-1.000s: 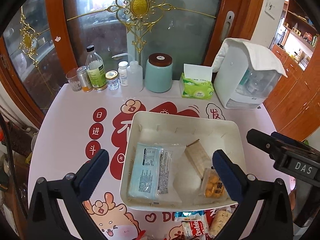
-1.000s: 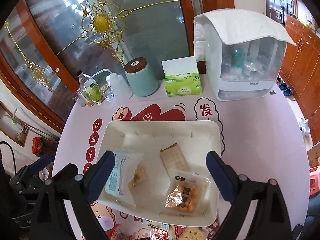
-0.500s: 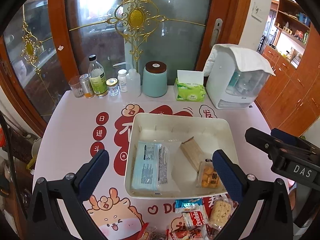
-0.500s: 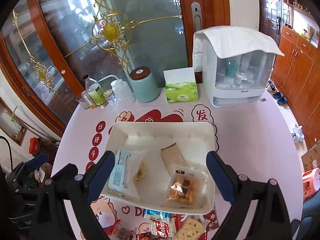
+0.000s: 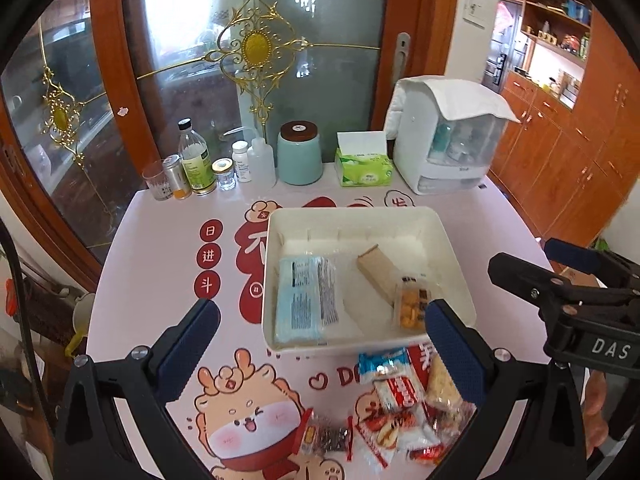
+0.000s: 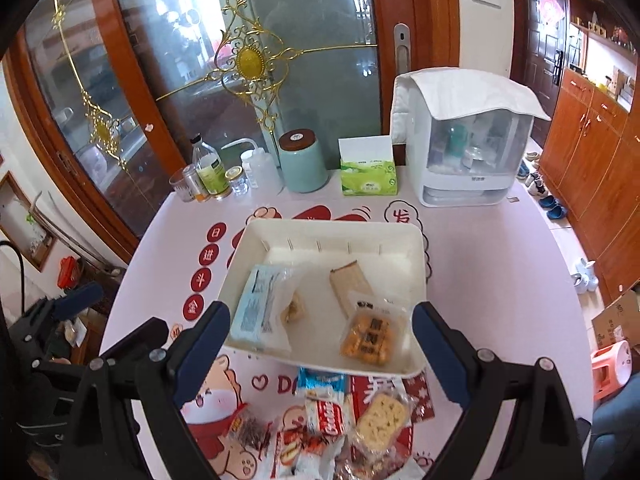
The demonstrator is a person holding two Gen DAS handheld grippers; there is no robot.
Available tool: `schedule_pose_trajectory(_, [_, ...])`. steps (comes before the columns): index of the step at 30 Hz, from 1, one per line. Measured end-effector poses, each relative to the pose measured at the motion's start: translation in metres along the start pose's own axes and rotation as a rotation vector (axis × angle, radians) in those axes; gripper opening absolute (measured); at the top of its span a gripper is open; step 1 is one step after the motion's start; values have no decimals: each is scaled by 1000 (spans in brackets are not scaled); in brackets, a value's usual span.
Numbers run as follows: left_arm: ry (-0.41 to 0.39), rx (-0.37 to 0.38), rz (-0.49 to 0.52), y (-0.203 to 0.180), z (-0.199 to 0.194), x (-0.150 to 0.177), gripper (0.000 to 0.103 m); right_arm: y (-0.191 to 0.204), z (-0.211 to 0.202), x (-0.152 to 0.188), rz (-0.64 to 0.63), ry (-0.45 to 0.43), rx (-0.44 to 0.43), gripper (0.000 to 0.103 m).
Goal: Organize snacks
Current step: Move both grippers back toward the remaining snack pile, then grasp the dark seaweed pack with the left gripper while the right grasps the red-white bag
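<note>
round table w/ pink cartoon print (image 5: 152, 280) held a white rectangular plastic tray (image 5: 452, 248); inside it a pale-blue flat pkt (image 5: 300, 300), tan bar, orange cracker pkt. loose crinkly snack pkts (image 6: 340, 420) lay just in front of tray. left gripper (image 5: 320, 344) & right gripper (image 6: 320, 344) hovered above, jaws spread wide, empty. pkts prob light, slippery, crushable — pinch sealed edges.

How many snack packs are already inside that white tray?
3. A light blue packet lies on the left of the white tray, a tan bar in the middle, and a pack of orange crackers at the front right. None seems hidden beneath.
</note>
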State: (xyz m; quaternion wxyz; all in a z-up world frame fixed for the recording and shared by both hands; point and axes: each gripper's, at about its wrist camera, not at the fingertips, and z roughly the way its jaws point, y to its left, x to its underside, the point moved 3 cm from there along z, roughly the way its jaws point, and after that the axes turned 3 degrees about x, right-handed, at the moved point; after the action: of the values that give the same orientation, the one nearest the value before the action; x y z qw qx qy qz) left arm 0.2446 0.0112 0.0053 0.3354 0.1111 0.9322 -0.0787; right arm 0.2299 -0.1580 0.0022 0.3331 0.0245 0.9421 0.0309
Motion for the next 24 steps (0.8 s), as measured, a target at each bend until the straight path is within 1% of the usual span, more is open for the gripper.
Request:
schedule_pose_trajectory(5, [-29,-2,29,-1,-22,21,103,2,-19,24,1,-3,9,93])
schedule_pose_trajectory(8, [-42,-6,23,2,-33,34,103,4,-30,42,-17,-20,38,93])
schedule_pose_trajectory(13, [-29,18,-11,13,-37,55,103,7,-44,72,-47,-51,77,93])
schedule_pose_trajectory(16, [-8,36,-10,17,-32,71,103,11,-45,90,-84,-66,95,93])
schedule_pose_trajectory(21, [15,40,42,15,-16,106,103,15,-30,122,-108,-11,68,93])
schedule_pose_trajectory(24, [49,50,62,15,2,129,103,17,-12,139,-114,40,37,93])
